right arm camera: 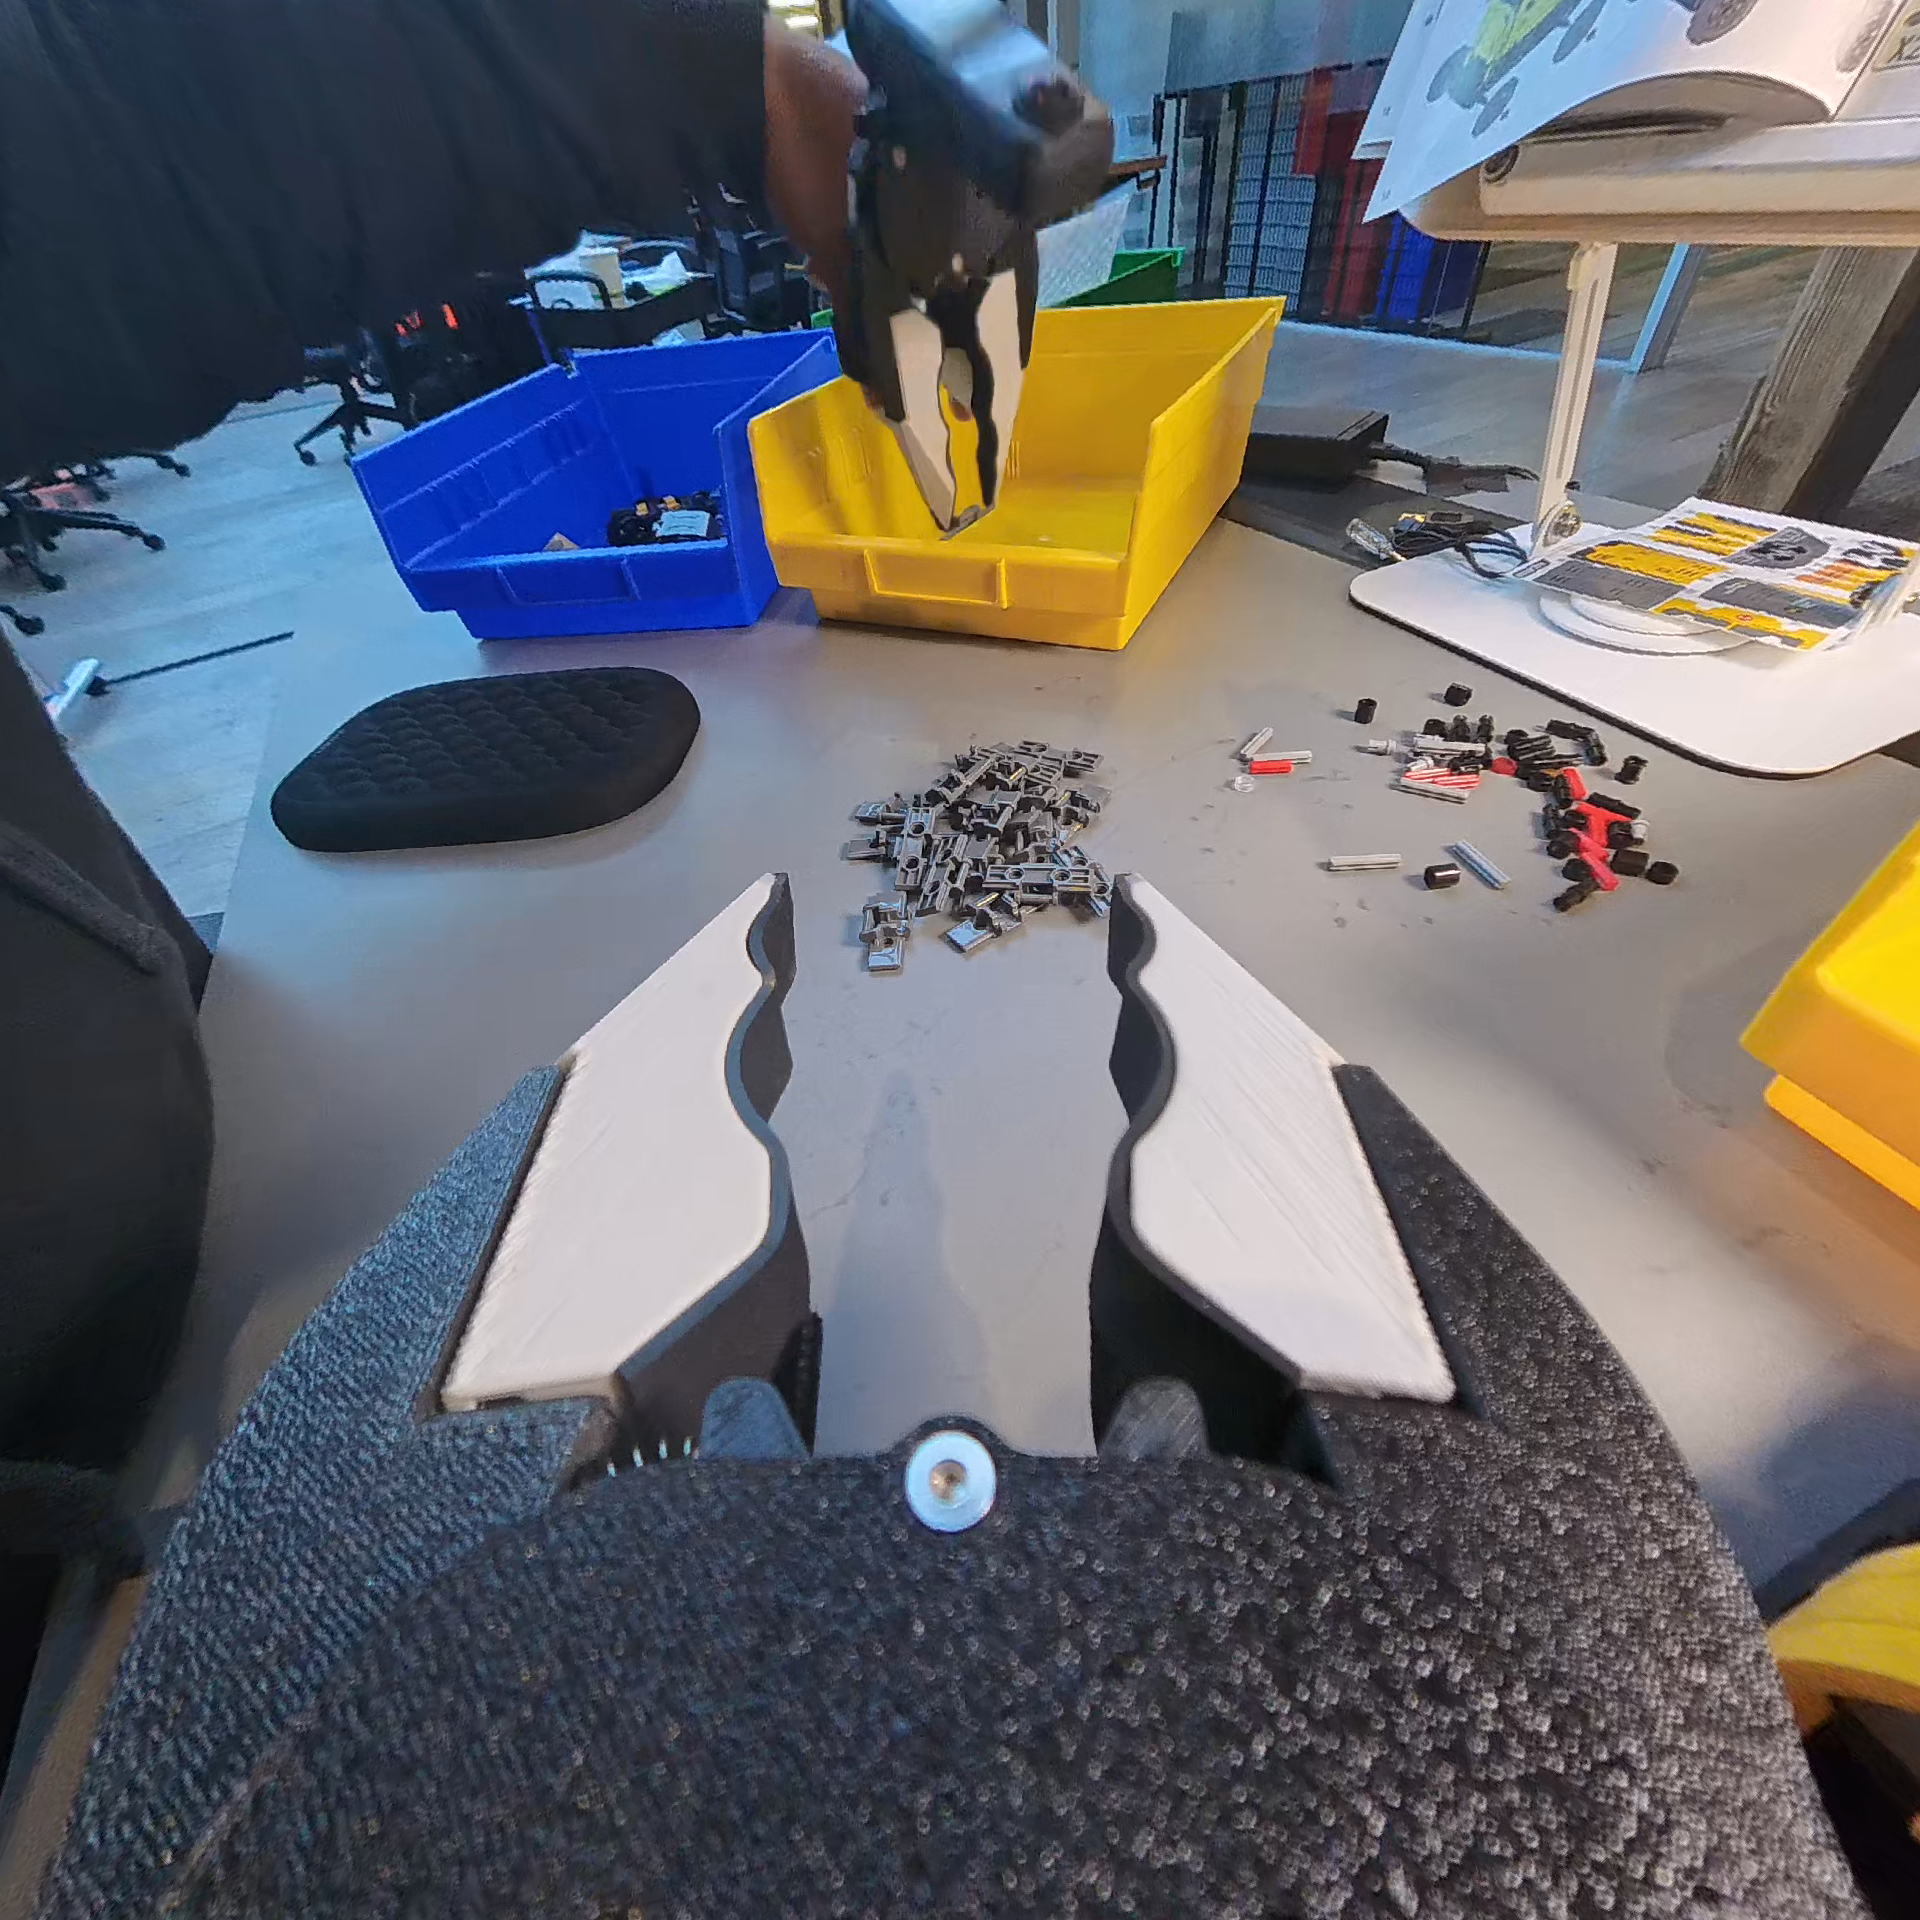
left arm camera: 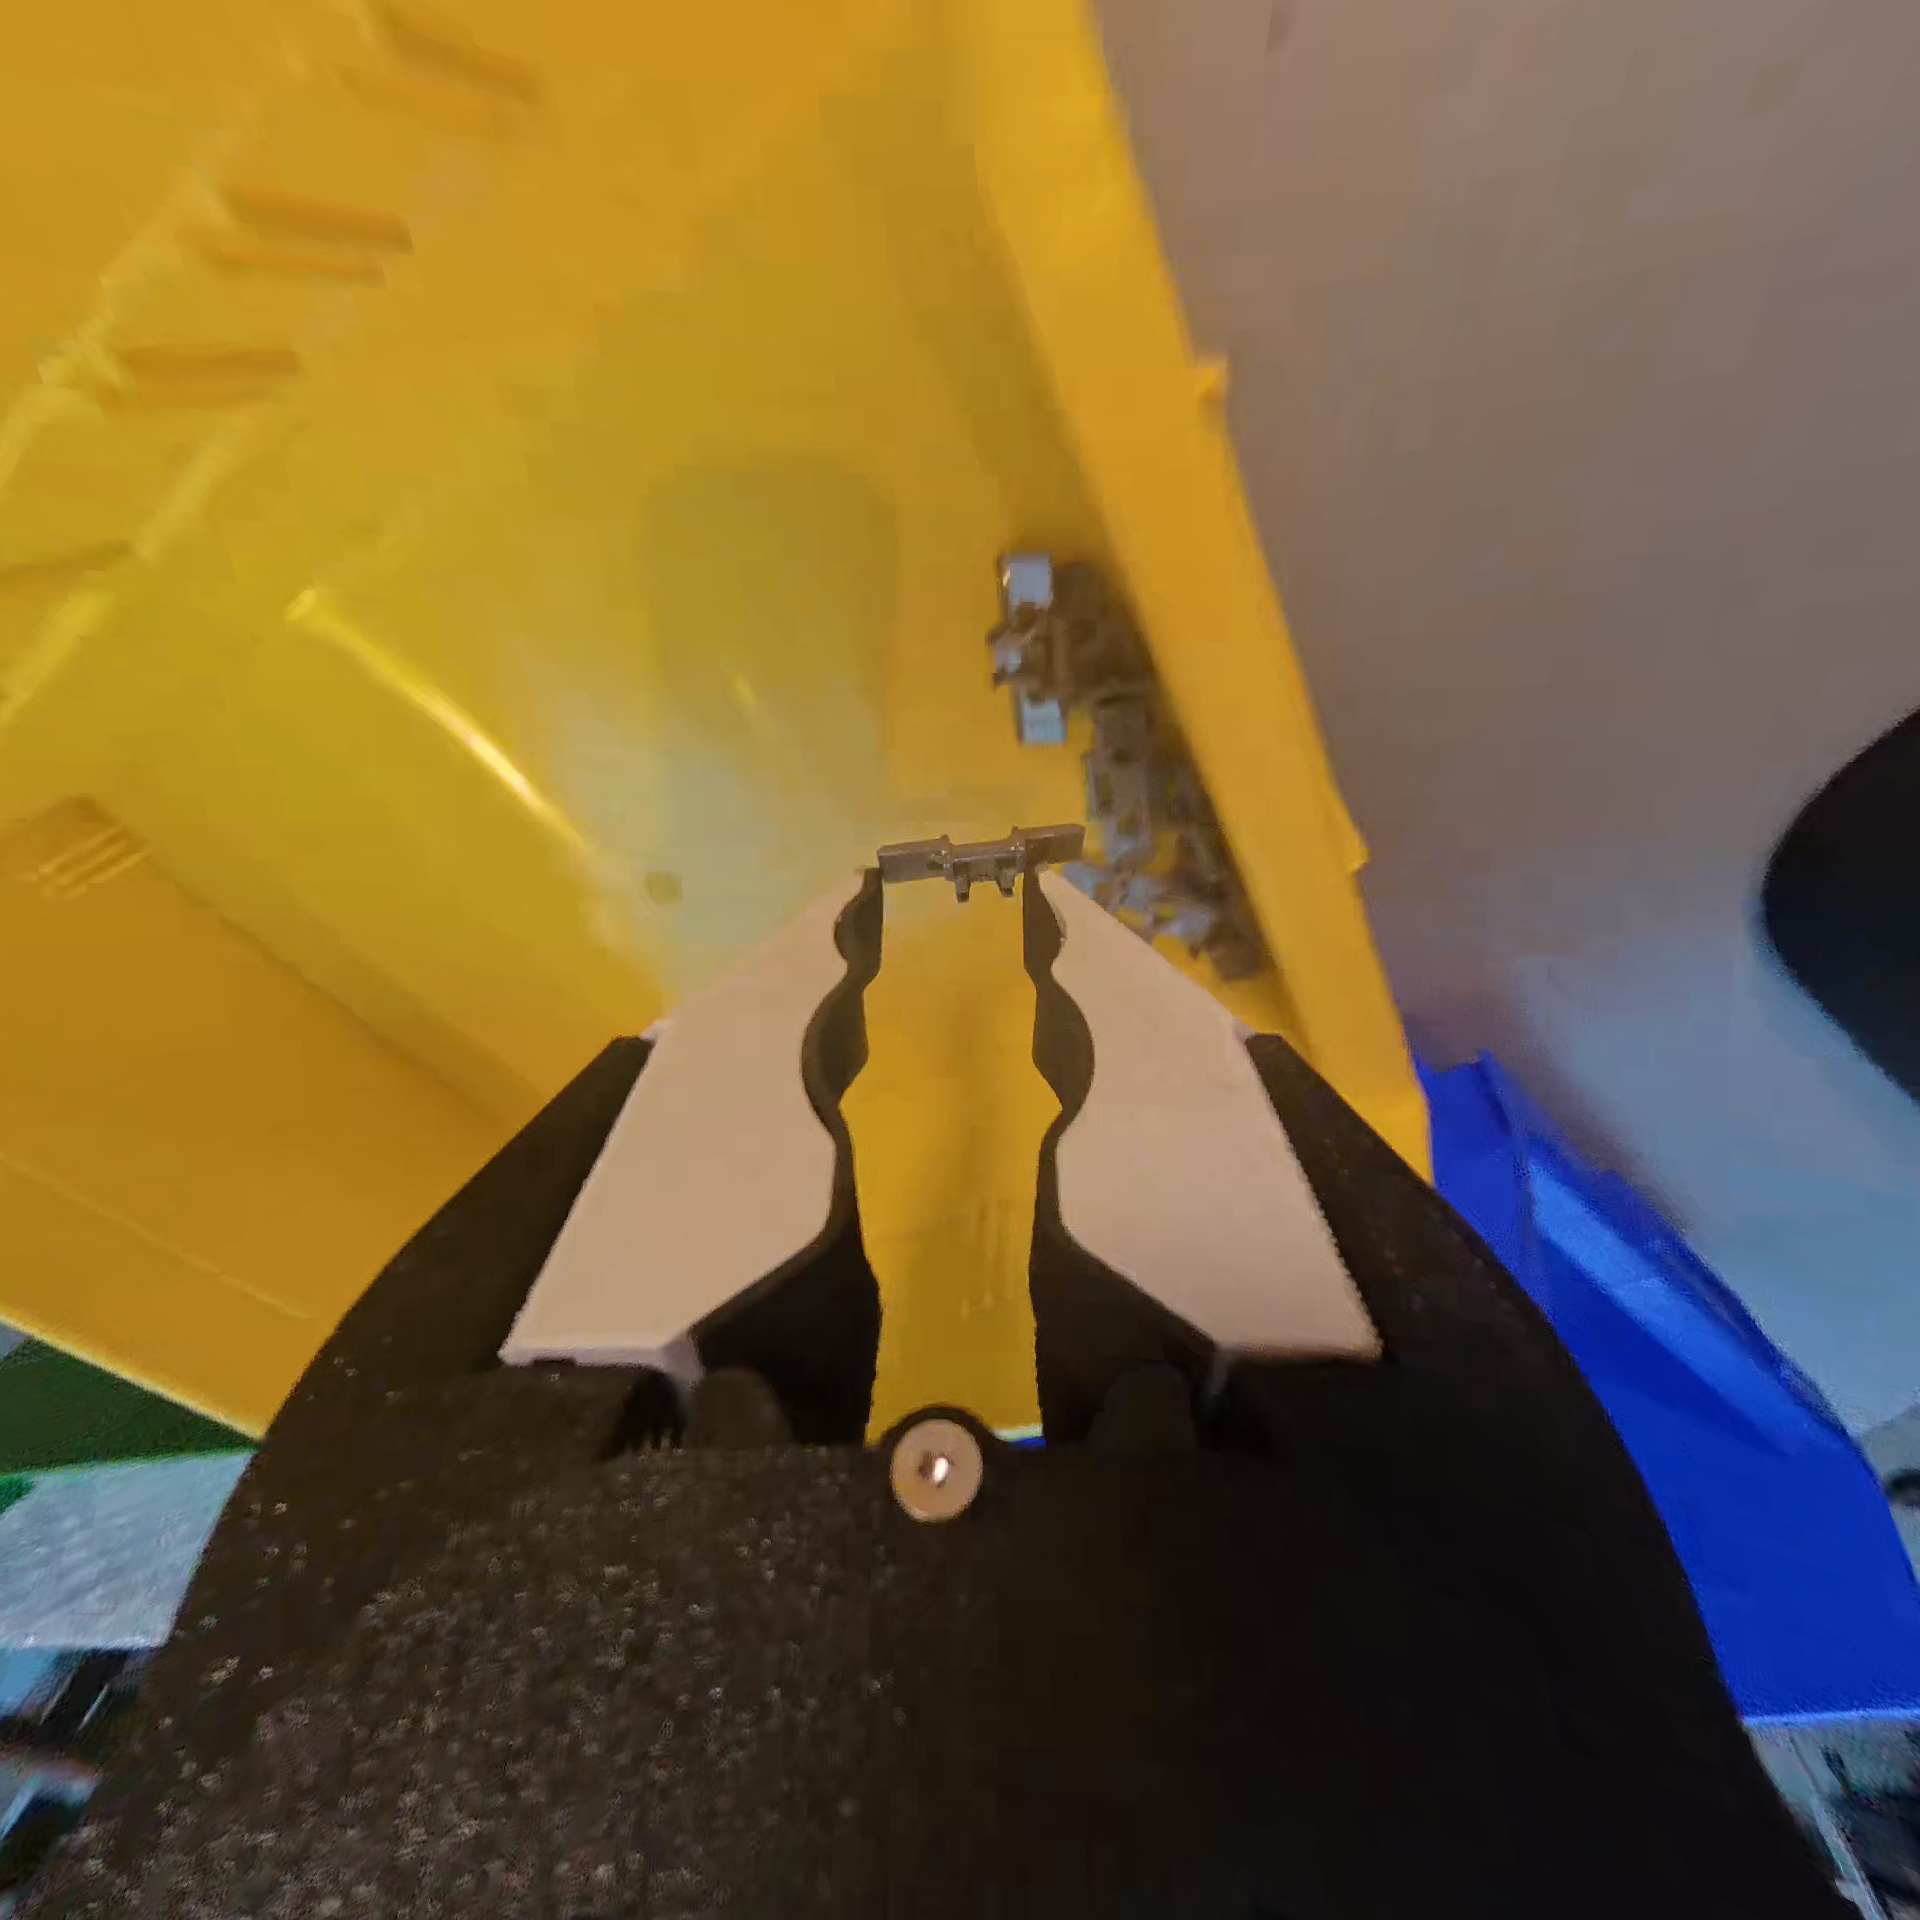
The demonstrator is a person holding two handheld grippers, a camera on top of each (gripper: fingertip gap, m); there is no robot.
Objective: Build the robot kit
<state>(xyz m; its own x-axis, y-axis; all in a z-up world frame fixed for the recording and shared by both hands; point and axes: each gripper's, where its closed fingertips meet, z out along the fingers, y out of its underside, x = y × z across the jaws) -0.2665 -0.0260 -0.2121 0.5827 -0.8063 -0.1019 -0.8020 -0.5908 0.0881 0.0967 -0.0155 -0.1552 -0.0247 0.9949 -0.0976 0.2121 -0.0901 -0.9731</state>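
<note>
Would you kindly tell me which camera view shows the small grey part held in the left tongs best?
The left wrist view: the grey part sits close up, pinched between the left tongs over the yellow bin. In the right wrist view it is only a tiny, distant speck at those tongs' tips.

Printing shows in only two places in the right wrist view, and none of it can be made out. A sticker sheet [right arm camera: 1714, 571] with yellow, black and red panels (lying on a white stand base) carries tiny marks, possibly lettering. An open instruction booklet [right arm camera: 1621, 62] above shows only drawings.
</note>
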